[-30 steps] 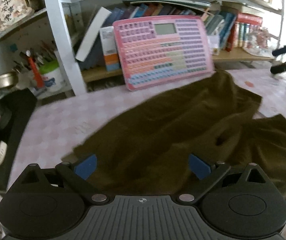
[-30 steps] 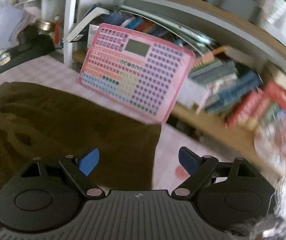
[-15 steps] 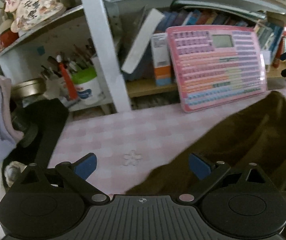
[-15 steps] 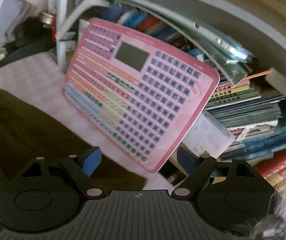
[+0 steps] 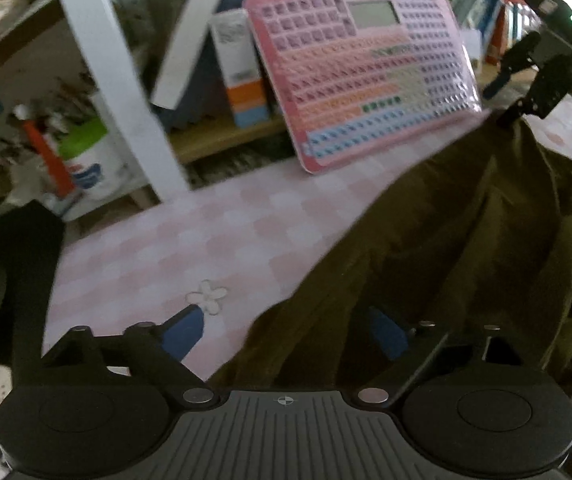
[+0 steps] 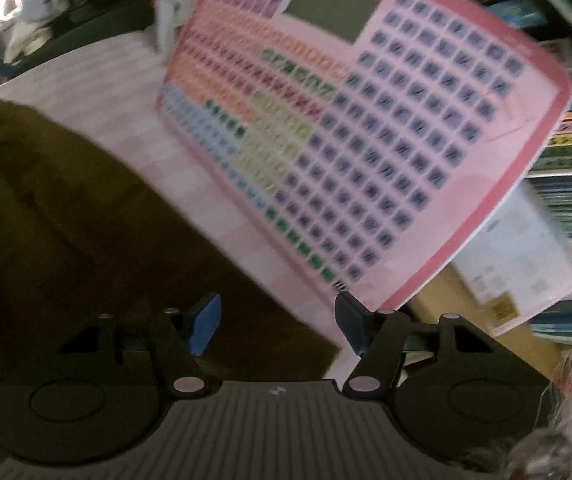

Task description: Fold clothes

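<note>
Far left: black object (image 5: 10,264) at the bench edge, with a white tub (image 5: 86,160) of brushes on the low shelf behind it
Bench: pink checked cloth (image 5: 214,240) with a small flower print, bare in the left half of the left wrist view
Left tongs (image 5: 286,332): released, both blue pads spread wide; the left pad sits over bare bench, the right pad over the garment's near left corner, gripping nothing
Garment (image 5: 465,240): dark olive cloth, rumpled and loosely spread across the right half of the bench, its far edge running up toward the pink board
Pink board (image 5: 365,72): a keyboard-style toy with a small screen, propped against the bookshelf (image 5: 222,132) behind the garment
Right tongs (image 6: 278,324): released, pads apart; the left pad sits over the garment's far right corner (image 6: 305,344), the right pad beyond its edge, close to the foot of the pink board. From the left wrist view these tongs appear at the far corner of the garment
Contact: I cannot tell whether either pair touches the cloth
Step in hand: judged as lining up, 1 pair of tongs per corner along the same left-hand edge, before the 1st fold
Next move calls for: lowering each pair until a pad slips under its corner, clenching on a single layer, then lifting both together so the edge stays taut
Risk: the right tongs could knock the propped board
</note>
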The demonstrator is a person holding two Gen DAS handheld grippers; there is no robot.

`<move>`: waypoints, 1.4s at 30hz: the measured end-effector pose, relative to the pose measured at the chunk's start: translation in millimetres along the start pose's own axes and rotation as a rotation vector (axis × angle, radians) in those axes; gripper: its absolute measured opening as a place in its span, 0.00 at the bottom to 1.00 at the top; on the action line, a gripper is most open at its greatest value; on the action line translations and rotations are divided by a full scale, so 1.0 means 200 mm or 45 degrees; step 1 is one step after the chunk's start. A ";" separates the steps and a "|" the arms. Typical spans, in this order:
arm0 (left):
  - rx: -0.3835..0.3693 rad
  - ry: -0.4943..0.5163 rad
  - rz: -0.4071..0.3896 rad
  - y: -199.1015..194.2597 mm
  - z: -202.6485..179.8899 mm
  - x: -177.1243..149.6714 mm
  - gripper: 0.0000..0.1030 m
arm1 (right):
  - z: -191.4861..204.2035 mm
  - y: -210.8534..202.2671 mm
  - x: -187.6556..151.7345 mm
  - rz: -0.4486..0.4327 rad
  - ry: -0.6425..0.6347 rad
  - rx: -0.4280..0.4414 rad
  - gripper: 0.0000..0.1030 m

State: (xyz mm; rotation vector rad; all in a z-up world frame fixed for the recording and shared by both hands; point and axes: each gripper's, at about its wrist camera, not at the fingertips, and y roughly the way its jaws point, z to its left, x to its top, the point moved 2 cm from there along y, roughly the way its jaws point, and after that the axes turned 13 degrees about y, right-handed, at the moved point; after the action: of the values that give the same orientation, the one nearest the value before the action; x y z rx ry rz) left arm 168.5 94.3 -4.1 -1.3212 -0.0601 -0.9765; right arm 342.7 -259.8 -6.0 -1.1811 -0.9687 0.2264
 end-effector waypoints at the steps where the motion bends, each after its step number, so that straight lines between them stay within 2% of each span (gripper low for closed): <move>1: -0.013 0.008 0.011 0.01 0.00 0.00 0.80 | 0.00 0.01 -0.01 0.022 -0.006 0.013 0.60; 3: -0.036 0.022 0.033 0.05 0.00 0.00 0.79 | -0.01 0.05 -0.02 0.064 -0.018 0.017 0.60; 6: -0.061 0.034 0.059 0.09 0.01 0.00 0.75 | -0.02 0.09 -0.03 0.093 -0.027 -0.007 0.51; 9: -0.071 0.029 0.075 0.12 0.02 0.00 0.67 | -0.03 0.11 -0.04 0.089 -0.037 -0.026 0.40; 10: -0.077 0.029 0.081 0.14 0.01 0.00 0.61 | -0.03 0.11 -0.05 0.092 -0.040 -0.028 0.39; 11: -0.079 0.032 0.084 0.15 0.01 0.00 0.53 | -0.03 0.12 -0.05 0.097 -0.045 -0.027 0.39; 13: -0.080 0.042 0.087 0.16 0.01 -0.01 0.46 | -0.02 0.12 -0.04 0.111 -0.057 -0.019 0.38; 18: -0.092 0.058 0.088 0.18 0.00 -0.02 0.42 | 0.00 0.13 -0.04 0.152 -0.094 0.006 0.38; 21: -0.106 0.048 0.091 0.19 0.00 -0.03 0.42 | 0.02 0.13 -0.06 0.203 -0.183 0.034 0.42; 23: -0.123 0.047 0.094 0.19 0.00 -0.03 0.35 | 0.01 0.14 -0.05 0.210 -0.184 0.042 0.42; 24: -0.131 0.046 0.095 0.20 0.00 -0.03 0.32 | 0.00 0.14 -0.05 0.220 -0.170 0.065 0.37; 25: -0.137 0.052 0.096 0.20 0.00 -0.03 0.25 | -0.01 0.14 -0.04 0.232 -0.154 0.096 0.26; 26: -0.140 0.062 0.097 0.19 -0.01 -0.02 0.19 | -0.02 0.14 -0.04 0.235 -0.143 0.110 0.19; 27: -0.144 0.072 0.098 0.19 -0.01 -0.02 0.14 | -0.02 0.14 -0.05 0.235 -0.135 0.112 0.07; 28: -0.148 0.082 0.100 0.19 -0.02 -0.02 0.07 | -0.02 0.14 -0.05 0.234 -0.128 0.114 0.01; 30: -0.136 0.100 0.057 0.13 -0.02 -0.01 0.05 | -0.03 0.08 -0.05 0.175 -0.130 0.076 0.01; 33: -0.105 0.119 -0.023 0.00 -0.01 0.00 0.05 | -0.03 -0.11 -0.04 -0.020 -0.072 0.062 0.01; 35: -0.079 0.134 -0.061 -0.07 -0.01 0.00 0.05 | -0.02 -0.24 -0.05 -0.101 -0.067 0.052 0.01; 42: -0.041 0.180 -0.146 -0.16 -0.05 0.05 0.05 | 0.04 -0.44 -0.12 -0.196 -0.074 -0.047 0.01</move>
State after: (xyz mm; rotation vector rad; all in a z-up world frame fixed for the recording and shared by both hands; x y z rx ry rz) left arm 150.0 82.8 23.6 -1.2855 -0.0124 -1.1699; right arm 293.4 -304.9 57.3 -1.1325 -1.1131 0.1212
